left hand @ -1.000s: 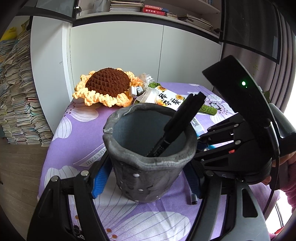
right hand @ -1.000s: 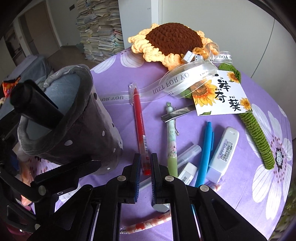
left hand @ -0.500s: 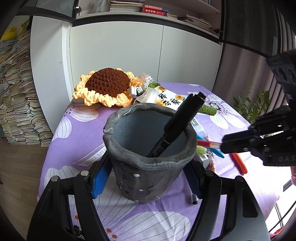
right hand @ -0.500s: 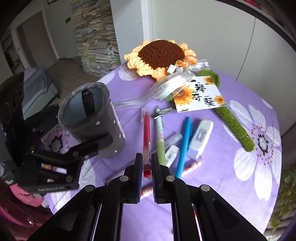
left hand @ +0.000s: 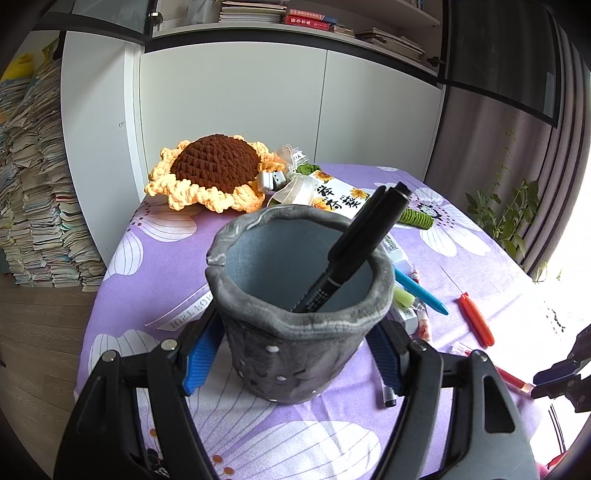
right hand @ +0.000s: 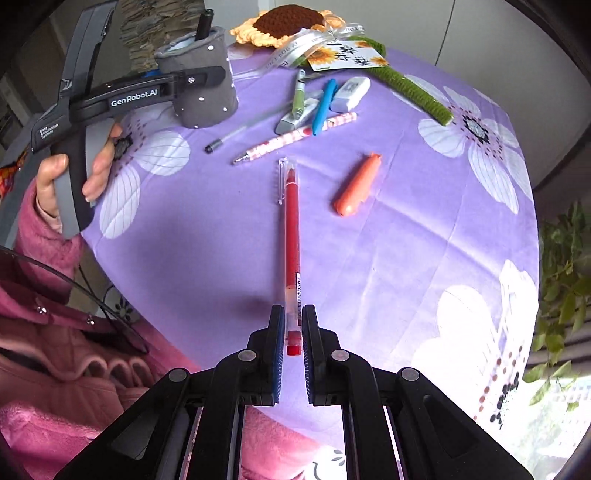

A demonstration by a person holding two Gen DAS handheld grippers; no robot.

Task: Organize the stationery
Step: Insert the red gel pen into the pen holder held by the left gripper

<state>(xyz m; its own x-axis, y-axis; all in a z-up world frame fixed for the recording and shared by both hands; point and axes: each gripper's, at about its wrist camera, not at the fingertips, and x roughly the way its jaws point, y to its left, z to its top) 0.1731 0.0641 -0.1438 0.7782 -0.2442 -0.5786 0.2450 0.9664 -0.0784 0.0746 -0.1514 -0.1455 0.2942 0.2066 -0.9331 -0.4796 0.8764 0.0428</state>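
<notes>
My left gripper (left hand: 291, 354) is shut on a grey fabric pen holder (left hand: 295, 332) that stands upright on the purple floral tablecloth (left hand: 155, 258). A black marker (left hand: 354, 251) leans inside it. My right gripper (right hand: 293, 325) is shut on the rear end of a red pen (right hand: 291, 229), over the near part of the table. The pen's capped end points toward the loose stationery. From the right wrist view the holder (right hand: 207, 92) sits far left, clamped by the left gripper (right hand: 201, 78). The right gripper (left hand: 554, 376) shows at the left wrist view's right edge.
An orange pen-like piece (right hand: 356, 188) lies right of the red pen. A pink patterned pen (right hand: 295, 138), clear pen (right hand: 236, 134), blue pen (right hand: 323, 107), green pen (right hand: 298, 96) and white correction tape (right hand: 351, 94) cluster beyond. A crochet sunflower (right hand: 288, 20) lies at the back. A pink-sleeved hand (right hand: 48, 177) is left.
The right gripper has pulled back from beside the holder toward the near edge of the table, taking the red pen out of the cluster. The left gripper and holder stayed put.
</notes>
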